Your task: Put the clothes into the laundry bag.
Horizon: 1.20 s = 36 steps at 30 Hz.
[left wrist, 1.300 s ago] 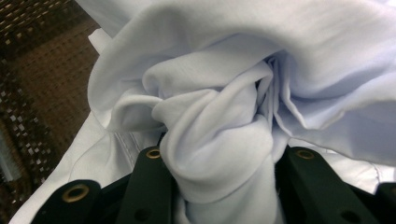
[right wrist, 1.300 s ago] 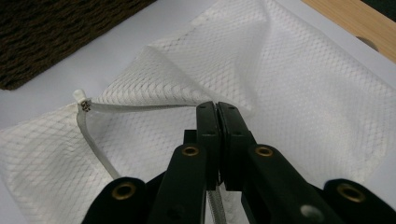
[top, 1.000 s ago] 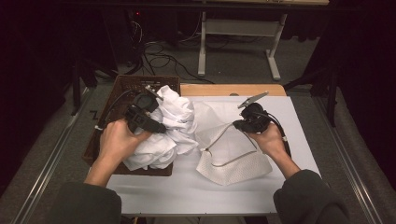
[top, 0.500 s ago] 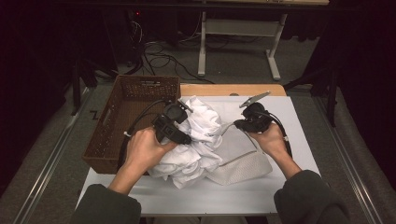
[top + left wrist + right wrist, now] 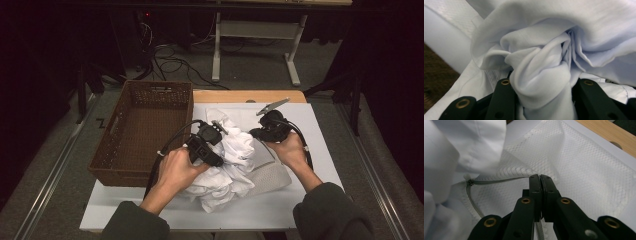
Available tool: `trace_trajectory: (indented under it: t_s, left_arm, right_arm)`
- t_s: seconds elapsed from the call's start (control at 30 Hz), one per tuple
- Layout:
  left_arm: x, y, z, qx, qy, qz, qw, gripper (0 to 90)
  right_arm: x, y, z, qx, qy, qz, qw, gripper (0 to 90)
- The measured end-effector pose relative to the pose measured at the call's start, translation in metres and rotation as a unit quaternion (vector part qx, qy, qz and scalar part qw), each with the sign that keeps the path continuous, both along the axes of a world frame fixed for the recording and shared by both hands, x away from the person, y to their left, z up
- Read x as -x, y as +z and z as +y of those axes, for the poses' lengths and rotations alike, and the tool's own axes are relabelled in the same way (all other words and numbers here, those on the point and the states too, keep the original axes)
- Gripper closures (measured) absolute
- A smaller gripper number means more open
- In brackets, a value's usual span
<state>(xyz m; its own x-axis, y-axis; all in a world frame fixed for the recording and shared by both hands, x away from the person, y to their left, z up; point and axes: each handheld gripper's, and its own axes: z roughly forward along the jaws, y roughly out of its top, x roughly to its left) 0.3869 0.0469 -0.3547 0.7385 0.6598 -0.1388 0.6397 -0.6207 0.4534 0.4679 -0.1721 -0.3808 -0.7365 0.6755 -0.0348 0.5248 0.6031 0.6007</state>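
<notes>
- Between the left gripper (image 5: 541,100) jaws: a bunched fold of white cloth (image 5: 227,165), pinched; the rest billows ahead of them over the mesh bag (image 5: 584,170).
- Right gripper (image 5: 540,178) jaws pressed together on the bag's zipper edge, mesh spread ahead of the tips.
- Wicker basket (image 5: 137,170) sits beside the left hand.
- Judgement: keep the bag mouth taut; feed cloth in low.

Smooth white cloth garment (image 5: 227,167) – textured mesh bag (image 5: 584,170), woven wicker basket (image 5: 145,135).
</notes>
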Motion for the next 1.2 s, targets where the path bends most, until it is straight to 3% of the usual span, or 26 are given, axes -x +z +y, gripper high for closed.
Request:
trace_trajectory:
  t_s: [0.17,0.3,0.5,0.63,0.8,0.93,1.0,1.1,1.2]
  left_arm:
    - [0.003,-0.012,-0.014,-0.006,-0.002,-0.007,1.0,62.1]
    - [0.004,-0.026,-0.025,-0.016,-0.007,0.0,0.9998,60.4]
    - [0.001,-0.05,-0.039,-0.002,-0.005,0.011,0.9999,57.8]
    - [-0.004,-0.07,-0.047,0.001,0.009,0.02,0.9998,54.9]
    - [-0.011,-0.081,-0.053,-0.008,0.028,0.018,0.9994,55.4]
    - [-0.025,-0.09,-0.052,-0.019,0.062,0.01,0.9978,58.5]
    - [-0.032,-0.09,-0.049,-0.017,0.082,-0.002,0.9965,59.9]
    - [-0.039,-0.086,-0.046,-0.031,0.102,-0.028,0.9939,60.9]
    - [-0.042,-0.088,-0.047,-0.031,0.115,-0.034,0.9923,60.6]
  right_arm:
    - [0.0,-0.001,-0.002,-0.003,-0.003,0.002,1.0,89.3]
    - [0.001,0.0,-0.001,-0.004,-0.001,0.003,1.0,89.3]
    - [0.002,0.0,0.0,-0.005,0.001,0.003,1.0,89.3]
    - [0.002,-0.001,0.0,-0.006,0.002,0.005,1.0,89.3]
    - [0.003,-0.001,0.003,-0.01,0.008,0.004,0.9999,89.5]
    - [0.008,0.001,0.006,-0.019,0.016,0.001,0.9997,89.6]
    - [0.009,0.002,0.007,-0.018,0.025,-0.001,0.9995,89.7]
    - [0.012,0.004,0.008,-0.031,0.026,-0.002,0.9992,89.8]
    - [0.013,0.005,0.01,-0.034,0.031,-0.004,0.9989,89.7]
